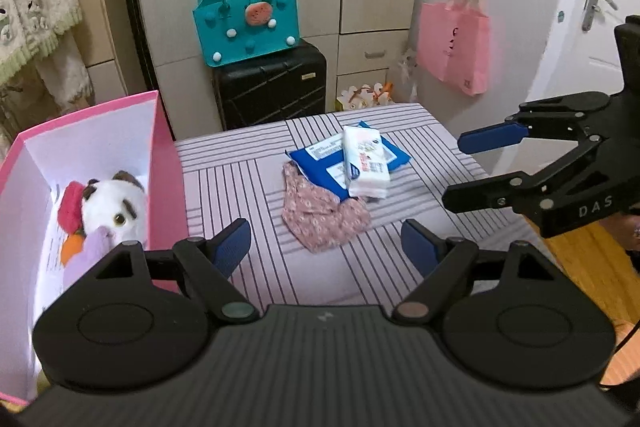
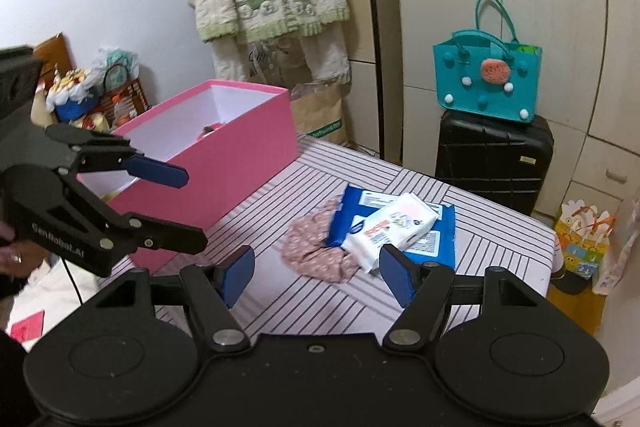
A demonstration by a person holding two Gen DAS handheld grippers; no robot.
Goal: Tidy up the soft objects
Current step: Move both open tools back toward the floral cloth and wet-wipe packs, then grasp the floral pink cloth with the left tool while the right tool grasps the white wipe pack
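Both the left gripper (image 1: 326, 247) and right gripper (image 2: 316, 273) hover with jaws spread and empty above the striped bed (image 1: 248, 187); the pink box (image 1: 160, 163) borders its left, clear striped cover lying before the cloth (image 1: 324, 215).

plush toy (image 1: 116, 207) lower half hidden by hand-held gripper | blue pouch (image 2: 432, 239) partly covered (tissue pack (image 2: 390, 227) on top)

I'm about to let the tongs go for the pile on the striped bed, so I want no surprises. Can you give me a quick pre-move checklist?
1. Left tongs open and empty: ok.
2. Right tongs open and empty: ok.
3. Floral cloth reachable, one edge tucked under the blue pack: ok.
4. White tissue pack resting on the blue pack, free to lift: ok.
5. Pink box open, plush toy inside, spare room: ok.
6. Anything hidden beneath the blue pack: cannot tell.
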